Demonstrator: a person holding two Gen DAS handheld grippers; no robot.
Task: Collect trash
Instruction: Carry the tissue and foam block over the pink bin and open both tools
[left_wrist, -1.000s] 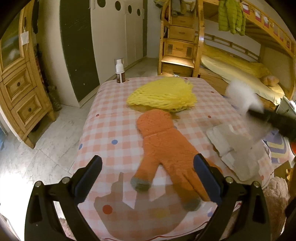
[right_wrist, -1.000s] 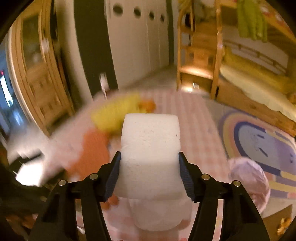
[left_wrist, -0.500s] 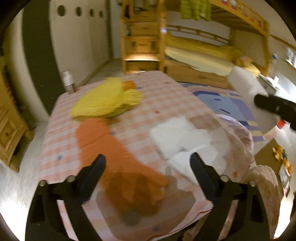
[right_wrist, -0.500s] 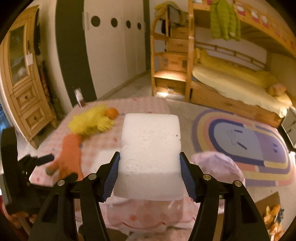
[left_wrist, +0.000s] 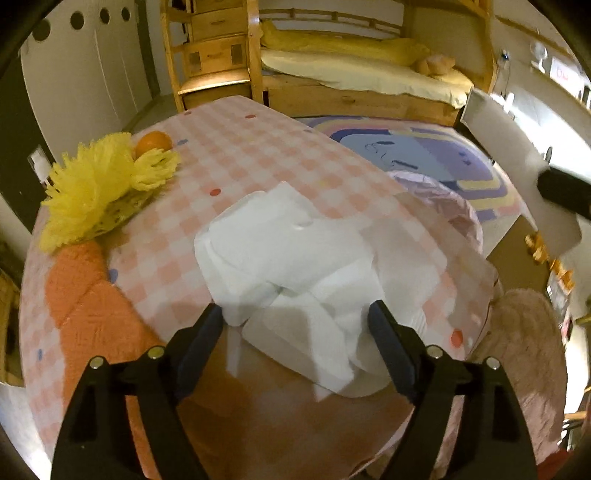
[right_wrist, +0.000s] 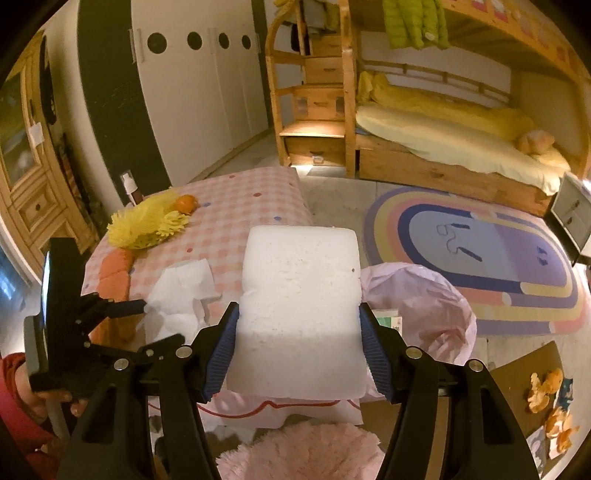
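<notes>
My right gripper (right_wrist: 298, 350) is shut on a white foam block (right_wrist: 299, 295) and holds it in the air beside the table; block and gripper also show in the left wrist view (left_wrist: 517, 166). My left gripper (left_wrist: 295, 332) is open, its fingers on either side of a pile of crumpled white tissues (left_wrist: 284, 258) on the pink checked table (left_wrist: 258, 147). The tissues (right_wrist: 181, 295) and the left gripper (right_wrist: 147, 321) show in the right wrist view too. A pink plastic bag (right_wrist: 417, 306) stands open at the table's right edge.
A yellow mop-like duster (left_wrist: 99, 188), an orange fruit (left_wrist: 153, 142) and an orange glove (left_wrist: 85, 295) lie on the table's left. A spray bottle (right_wrist: 129, 188) stands at its far corner. Orange peels (right_wrist: 546, 391) lie on cardboard on the floor. A fluffy pink stool (right_wrist: 303, 454) is below.
My left gripper has swung right from the orange glove to the tissue pile and closed in on it. My right gripper has lifted the foam block back off the table.
</notes>
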